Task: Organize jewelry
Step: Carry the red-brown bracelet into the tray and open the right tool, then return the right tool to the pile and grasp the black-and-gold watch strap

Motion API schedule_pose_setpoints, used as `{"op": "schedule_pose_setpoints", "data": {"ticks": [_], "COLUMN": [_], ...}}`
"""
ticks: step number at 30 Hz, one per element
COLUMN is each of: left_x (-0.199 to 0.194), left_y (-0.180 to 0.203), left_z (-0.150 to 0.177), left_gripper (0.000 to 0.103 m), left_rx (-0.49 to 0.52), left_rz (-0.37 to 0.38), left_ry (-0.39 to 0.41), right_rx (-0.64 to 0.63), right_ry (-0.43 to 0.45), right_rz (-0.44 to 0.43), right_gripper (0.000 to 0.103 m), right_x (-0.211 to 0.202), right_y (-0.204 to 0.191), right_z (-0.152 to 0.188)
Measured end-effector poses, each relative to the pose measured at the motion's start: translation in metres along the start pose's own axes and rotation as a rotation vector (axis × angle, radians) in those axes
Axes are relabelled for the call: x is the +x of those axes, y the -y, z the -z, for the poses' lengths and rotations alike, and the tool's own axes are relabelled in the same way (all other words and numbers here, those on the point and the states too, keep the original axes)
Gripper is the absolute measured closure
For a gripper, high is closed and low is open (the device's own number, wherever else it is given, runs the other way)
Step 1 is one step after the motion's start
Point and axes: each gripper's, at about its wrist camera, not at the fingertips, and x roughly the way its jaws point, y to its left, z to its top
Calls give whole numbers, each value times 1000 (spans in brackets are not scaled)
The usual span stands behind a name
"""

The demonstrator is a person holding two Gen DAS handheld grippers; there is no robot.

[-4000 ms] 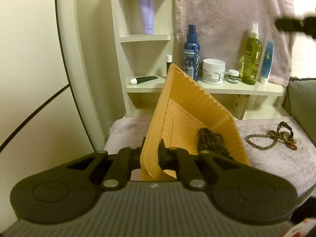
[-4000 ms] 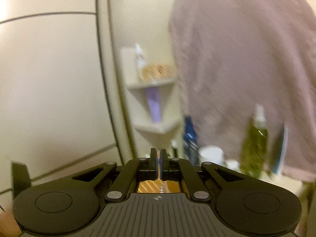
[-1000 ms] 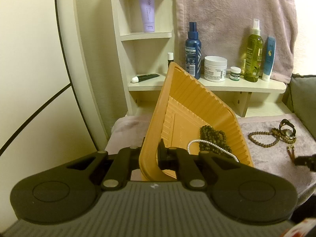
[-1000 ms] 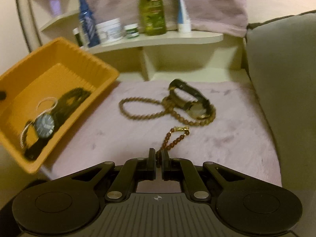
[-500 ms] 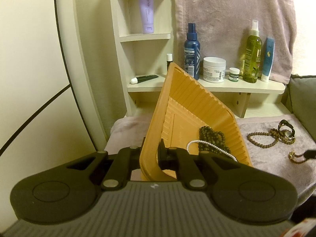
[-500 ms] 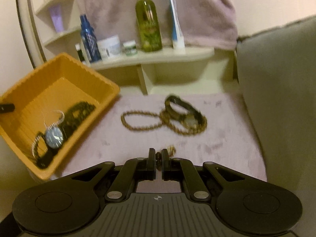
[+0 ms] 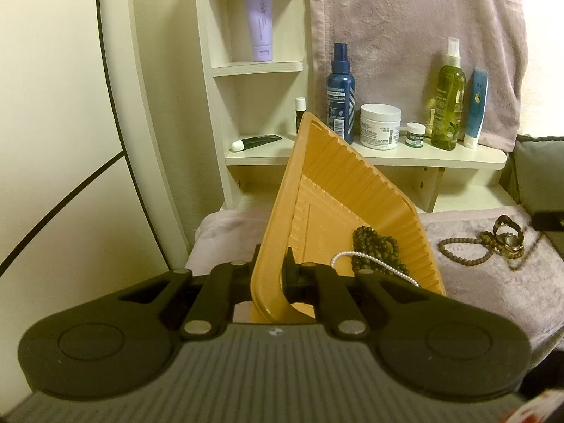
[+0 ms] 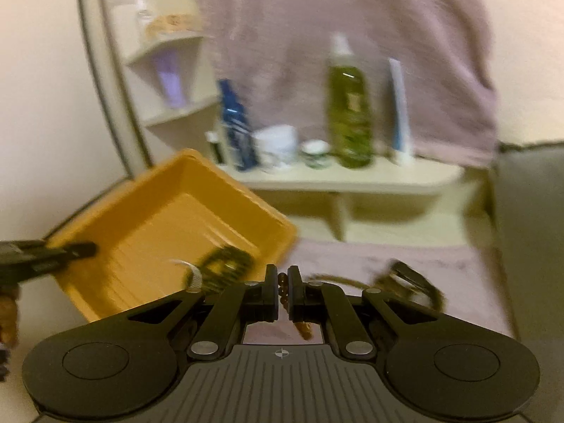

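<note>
My left gripper (image 7: 271, 275) is shut on the rim of an orange ribbed tray (image 7: 338, 190) and holds it tilted over the mauve cloth. In the tray lie a dark bead bracelet (image 7: 375, 246) and a pearl strand (image 7: 373, 262). My right gripper (image 8: 282, 290) is shut on a small brown bead chain (image 8: 283, 290) that hangs from its tips above the cloth. The tray (image 8: 165, 232) is at its left. A brown bead necklace (image 7: 461, 252) and a watch (image 7: 507, 234) lie on the cloth at right.
A cream shelf (image 7: 370, 158) behind holds a blue spray bottle (image 7: 340, 91), a white cream jar (image 7: 380, 127), a green bottle (image 7: 449, 95) and a blue tube (image 7: 476, 109). A mauve towel (image 7: 405, 17) hangs above. A grey cushion (image 8: 528, 229) stands at right.
My right gripper has closed on the small bead chain, lifted it off the cloth and swung up and left toward the tray. The left gripper keeps holding the tray still.
</note>
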Motion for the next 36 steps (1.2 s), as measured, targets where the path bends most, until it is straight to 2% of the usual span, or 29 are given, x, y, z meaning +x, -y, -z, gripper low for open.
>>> {"op": "schedule_pose_setpoints", "data": {"ticks": [10, 15, 24, 30, 34, 36], "left_x": [0, 0, 0, 0, 1, 1], "left_y": [-2, -3, -3, -3, -3, -3], "left_z": [0, 0, 0, 0, 0, 0], "left_gripper": [96, 96, 96, 96, 96, 96], "left_rx": [-8, -13, -17, -17, -17, -17], "left_rz": [8, 12, 13, 13, 12, 12], "left_ry": [1, 3, 2, 2, 2, 2], "right_rx": [-13, -34, -9, 5, 32, 60], "right_ry": [-36, -88, -176, -185, -148, -120], "right_rz": [-236, -283, -305, -302, -276, -254], "right_gripper": [98, 98, 98, 96, 75, 73], "right_x": [45, 72, 95, 93, 83, 75], "right_y": [-69, -91, -89, -82, -74, -64], "right_z": [-21, -17, 4, 8, 6, 6]}}
